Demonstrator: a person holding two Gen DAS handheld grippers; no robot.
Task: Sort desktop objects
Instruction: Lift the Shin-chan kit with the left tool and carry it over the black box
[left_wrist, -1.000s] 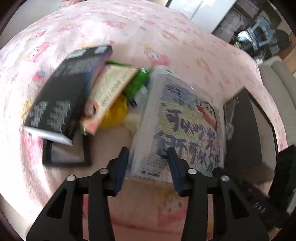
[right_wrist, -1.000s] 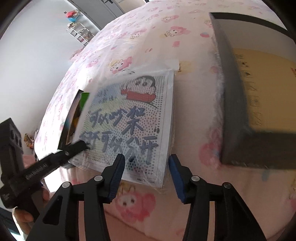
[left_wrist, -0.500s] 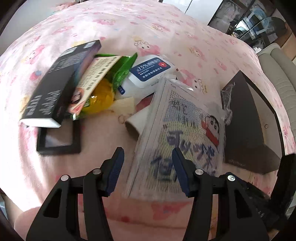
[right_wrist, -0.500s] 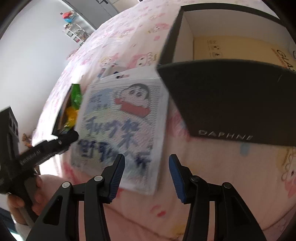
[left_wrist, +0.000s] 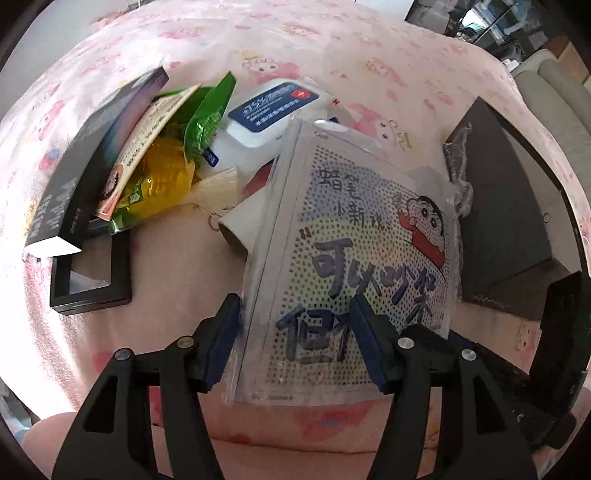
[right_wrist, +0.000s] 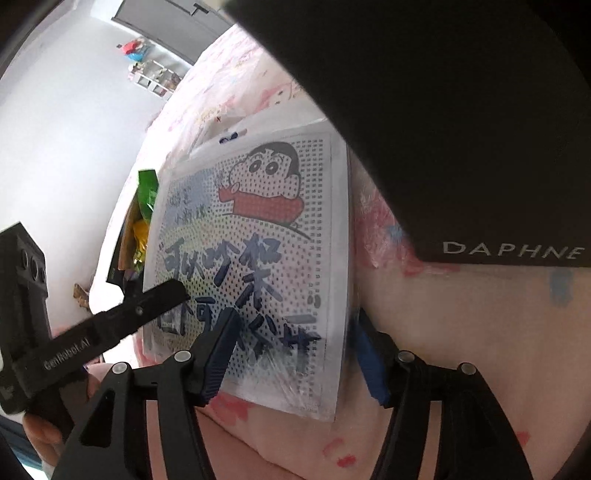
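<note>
Right now both grippers are working the shrink-wrapped white comic book with the cartoon boy on its cover (left_wrist: 362, 258), which is leaning tilted on the pink printed cloth (left_wrist: 166, 277) between the pile of snack packets (left_wrist: 155, 177) and the black "DAPHNE" shoe box (right_wrist: 461, 129). The left gripper (left_wrist: 293, 341) is straddling the book's near-left edge with its jaws wide, and the right gripper (right_wrist: 295, 360) is bracketing the near-right corner, also spread, neither visibly clamping. Because the slick film is wrinkling and the book is resting against a pale cardboard tube (left_wrist: 243, 221), a shallow corner pinch risks slipping or levering it into the pile.
</note>
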